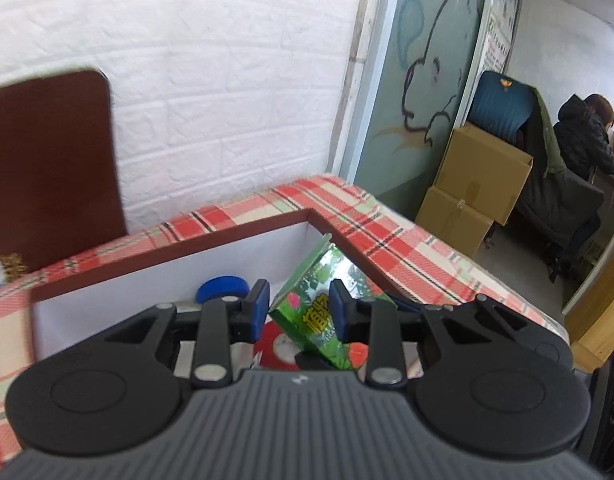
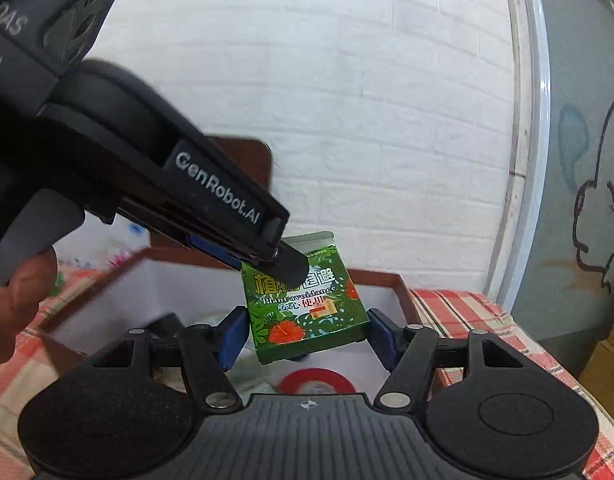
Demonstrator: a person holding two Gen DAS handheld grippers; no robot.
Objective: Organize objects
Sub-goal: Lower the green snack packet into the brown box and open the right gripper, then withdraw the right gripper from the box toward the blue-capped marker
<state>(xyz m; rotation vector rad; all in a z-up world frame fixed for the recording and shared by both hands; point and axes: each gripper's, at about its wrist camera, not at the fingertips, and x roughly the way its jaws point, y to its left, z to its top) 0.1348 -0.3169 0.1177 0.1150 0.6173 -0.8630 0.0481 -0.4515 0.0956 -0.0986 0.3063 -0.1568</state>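
Observation:
A green box with leaves and red flowers [image 1: 321, 300] [image 2: 303, 300] is held tilted over a brown-rimmed storage box with white inner walls [image 1: 167, 246] [image 2: 387, 278]. My left gripper [image 1: 299, 312] is shut on the green box; in the right wrist view its black body [image 2: 211, 196] reaches in from the upper left and pinches the box top. My right gripper [image 2: 307, 336] is open, its blue pads [image 2: 233, 336] on either side of the green box, apart from it. A red tape roll [image 1: 277, 344] [image 2: 317, 380] and a blue roll [image 1: 221, 288] lie inside the storage box.
The storage box sits on a red plaid tablecloth [image 1: 367, 216] [image 2: 467, 312] against a white brick wall. A dark brown board [image 1: 47, 168] leans on the wall at the left. Cardboard boxes [image 1: 475, 184] and a seated person [image 1: 587, 140] are beyond the table's right edge.

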